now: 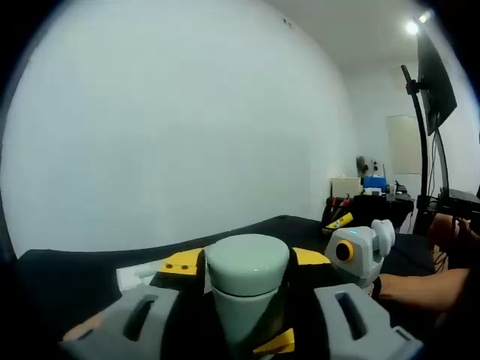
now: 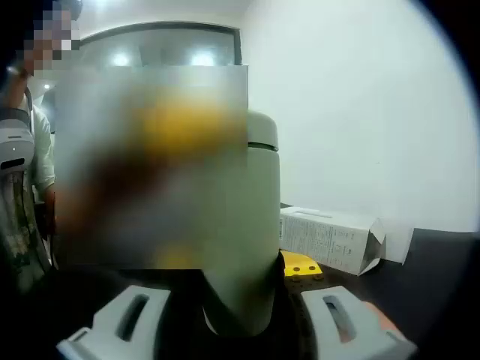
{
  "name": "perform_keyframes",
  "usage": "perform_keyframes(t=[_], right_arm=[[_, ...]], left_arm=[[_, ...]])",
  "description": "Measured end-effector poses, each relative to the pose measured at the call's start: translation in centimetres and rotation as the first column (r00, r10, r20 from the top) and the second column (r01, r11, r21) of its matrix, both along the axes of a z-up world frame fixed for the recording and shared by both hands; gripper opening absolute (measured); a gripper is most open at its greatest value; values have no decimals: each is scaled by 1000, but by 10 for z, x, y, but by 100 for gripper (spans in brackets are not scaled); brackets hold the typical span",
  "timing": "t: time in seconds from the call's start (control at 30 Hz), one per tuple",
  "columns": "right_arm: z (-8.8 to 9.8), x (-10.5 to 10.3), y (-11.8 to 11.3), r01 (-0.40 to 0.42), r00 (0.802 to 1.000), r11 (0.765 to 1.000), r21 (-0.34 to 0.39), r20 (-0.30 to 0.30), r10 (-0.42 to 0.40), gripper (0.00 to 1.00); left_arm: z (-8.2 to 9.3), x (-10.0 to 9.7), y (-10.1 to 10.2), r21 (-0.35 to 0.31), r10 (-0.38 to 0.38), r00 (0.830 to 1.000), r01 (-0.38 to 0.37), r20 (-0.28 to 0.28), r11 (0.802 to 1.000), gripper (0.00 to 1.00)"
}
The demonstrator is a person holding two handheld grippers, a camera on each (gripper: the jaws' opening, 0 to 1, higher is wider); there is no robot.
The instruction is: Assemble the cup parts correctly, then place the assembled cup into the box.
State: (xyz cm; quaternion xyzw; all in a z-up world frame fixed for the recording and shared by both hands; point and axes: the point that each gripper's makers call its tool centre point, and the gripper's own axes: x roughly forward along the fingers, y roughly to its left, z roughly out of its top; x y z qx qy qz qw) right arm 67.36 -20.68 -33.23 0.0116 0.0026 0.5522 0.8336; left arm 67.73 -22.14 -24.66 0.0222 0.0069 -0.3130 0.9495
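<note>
Currently my left gripper (image 1: 244, 330) is clenched around the pale green cup (image 1: 246, 281), upright above the black table (image 1: 67, 274), while my right gripper (image 2: 240, 322) grasps its body, white box (image 2: 334, 238) beyond.

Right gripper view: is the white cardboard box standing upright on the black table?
No, the white cardboard box lies on its side on the black table, its end flap open, behind the pale green cup.
</note>
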Motion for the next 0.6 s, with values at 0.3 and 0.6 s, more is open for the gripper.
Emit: perform_keyframes(t=[0.3,0.6], right_arm=[[-1,-2,-2,-3,1000,1000,-1,-2,3,40],[0,5,-4,0,1000,1000,3,-5,0,39]], left_arm=[[0,-12,-11,-20,-261,965,261,22,965,38],[0,-5,-15,-66,-554,833,553,14,830,38]])
